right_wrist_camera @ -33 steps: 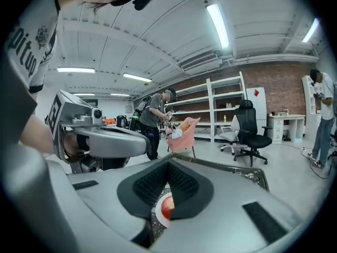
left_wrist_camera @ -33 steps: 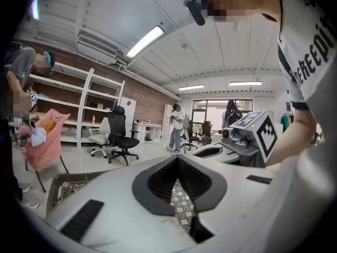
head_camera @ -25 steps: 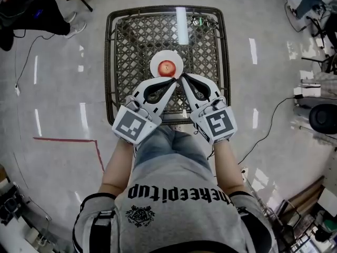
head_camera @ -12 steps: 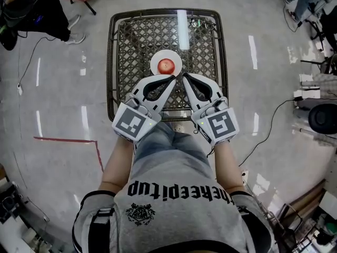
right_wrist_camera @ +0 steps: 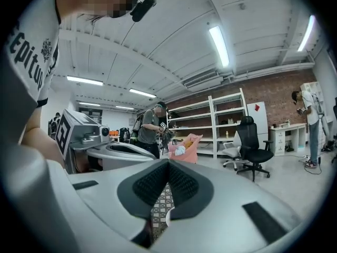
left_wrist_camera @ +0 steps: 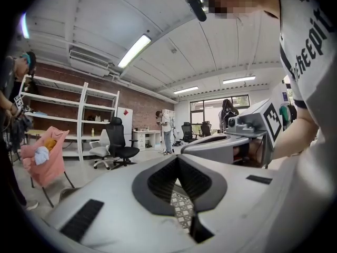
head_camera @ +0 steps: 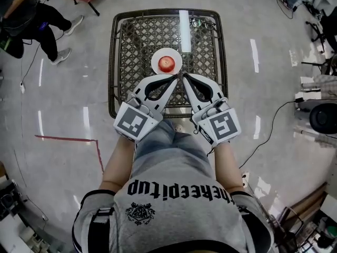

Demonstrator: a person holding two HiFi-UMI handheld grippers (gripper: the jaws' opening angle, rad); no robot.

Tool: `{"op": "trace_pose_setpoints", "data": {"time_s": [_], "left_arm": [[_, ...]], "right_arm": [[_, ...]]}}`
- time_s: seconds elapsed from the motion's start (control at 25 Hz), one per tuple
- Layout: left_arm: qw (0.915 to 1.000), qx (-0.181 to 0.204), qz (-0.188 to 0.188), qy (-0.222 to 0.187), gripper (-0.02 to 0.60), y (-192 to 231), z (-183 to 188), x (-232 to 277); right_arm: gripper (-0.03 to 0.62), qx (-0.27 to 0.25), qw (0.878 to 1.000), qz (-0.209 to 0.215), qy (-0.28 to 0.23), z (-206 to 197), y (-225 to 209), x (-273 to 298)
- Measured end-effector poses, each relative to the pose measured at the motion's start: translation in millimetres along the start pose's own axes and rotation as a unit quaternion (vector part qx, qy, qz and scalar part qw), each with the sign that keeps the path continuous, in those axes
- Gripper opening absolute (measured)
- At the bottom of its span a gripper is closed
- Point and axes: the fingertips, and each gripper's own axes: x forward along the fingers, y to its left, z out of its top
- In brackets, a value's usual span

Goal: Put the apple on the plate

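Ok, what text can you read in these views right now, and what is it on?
"keepitup": black print on the person's grey T-shirt, upside down in the head view; the letters before it look like "the".
The crest under that print: too small to read.
Cubes on the left gripper and right gripper: square code patterns, no words.
A red sign on the white cabinet, left gripper view: too small to read.

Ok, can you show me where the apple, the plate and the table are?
apple (head_camera: 167, 63): head view, on the middle of its red top.
plate (head_camera: 156, 63): head view, on the bare white rim left of the apple.
table (head_camera: 131, 46): head view, on a bare part of the woven top.
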Motion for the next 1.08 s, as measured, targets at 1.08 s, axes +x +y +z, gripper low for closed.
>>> {"op": "trace_pose_setpoints", "data": {"time_s": [1.08], "left_arm": [[0.9998, 0.013, 0.013, -0.007, 0.021, -32, 1, -21]], "right_arm": [[-0.005, -0.010, 1.000, 0.009, -0.022, 5, 24, -28]]}}
